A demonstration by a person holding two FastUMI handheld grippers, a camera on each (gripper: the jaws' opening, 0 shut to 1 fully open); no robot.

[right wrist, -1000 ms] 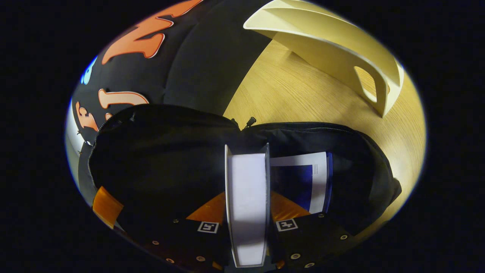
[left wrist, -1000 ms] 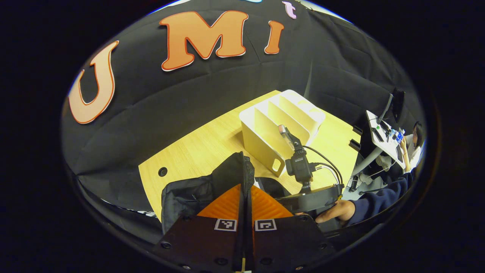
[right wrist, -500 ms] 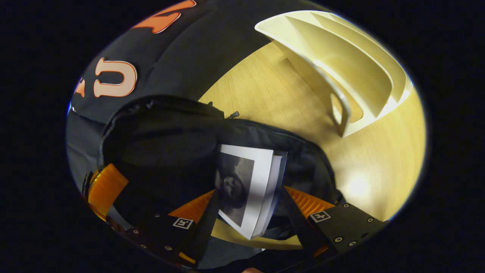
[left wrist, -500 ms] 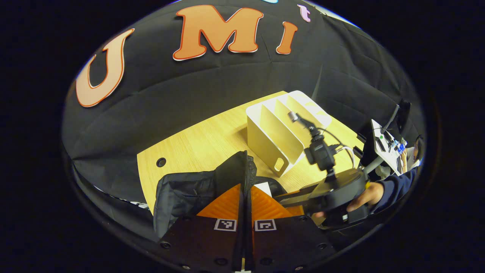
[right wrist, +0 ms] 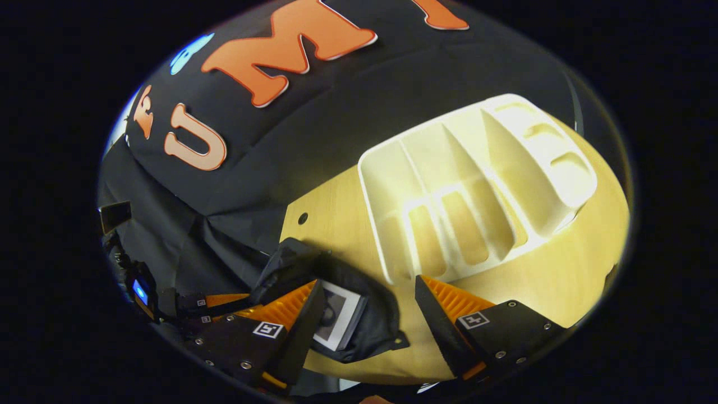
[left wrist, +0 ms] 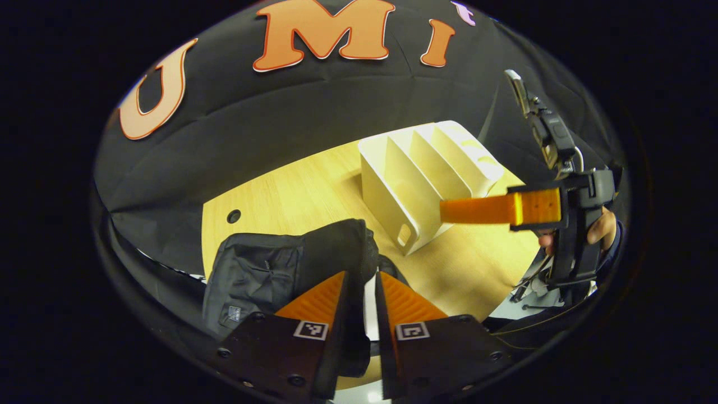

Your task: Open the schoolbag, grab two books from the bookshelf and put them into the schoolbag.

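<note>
The right hand-held gripper hangs wide open and empty above the table. The schoolbag lies just below it with a book poking out. The left hand-held gripper, slightly parted, sits at the schoolbag's flap. The bookshelf stands beyond, its slots looking empty.

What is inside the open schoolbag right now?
In the right gripper view, a book with a dark cover picture framed in white sticks out of the schoolbag. Whatever lies deeper is covered by the black fabric.
</note>
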